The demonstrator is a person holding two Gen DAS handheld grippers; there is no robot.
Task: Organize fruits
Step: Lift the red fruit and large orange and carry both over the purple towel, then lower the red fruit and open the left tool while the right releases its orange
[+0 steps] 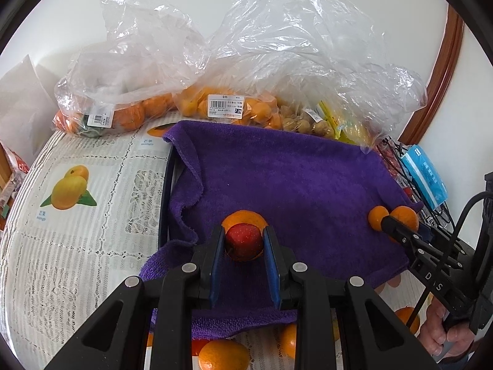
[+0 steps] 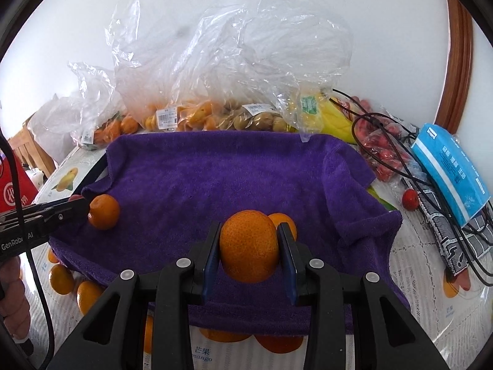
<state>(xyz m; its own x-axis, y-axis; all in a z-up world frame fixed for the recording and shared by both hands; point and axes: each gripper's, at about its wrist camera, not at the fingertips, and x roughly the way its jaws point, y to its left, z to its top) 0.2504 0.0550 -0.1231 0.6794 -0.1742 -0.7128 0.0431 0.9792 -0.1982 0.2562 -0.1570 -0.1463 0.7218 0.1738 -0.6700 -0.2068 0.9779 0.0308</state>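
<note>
My left gripper [image 1: 243, 242] is shut on a small red fruit [image 1: 243, 240], low over the purple towel [image 1: 292, 178]; an orange [image 1: 245, 217] lies on the towel just behind it. My right gripper [image 2: 249, 243] is shut on an orange [image 2: 249, 245] above the towel [image 2: 231, 172], with a second orange [image 2: 285, 217] just behind its right finger. In the left wrist view the right gripper [image 1: 397, 231] shows at the right with its orange [image 1: 405, 217] beside another [image 1: 378, 218]. In the right wrist view the left gripper [image 2: 74, 205] is at the left, next to an orange [image 2: 104, 211].
Clear plastic bags of oranges [image 1: 123, 114], small orange fruits [image 1: 225, 108] and brownish fruits [image 2: 255, 120] stand along the towel's far side. Yellow fruit [image 2: 326, 120], red fruit in a bag [image 2: 385, 154], a blue tissue pack [image 2: 446, 166] and cables lie right. Loose oranges [image 2: 61, 279] lie on the tablecloth near.
</note>
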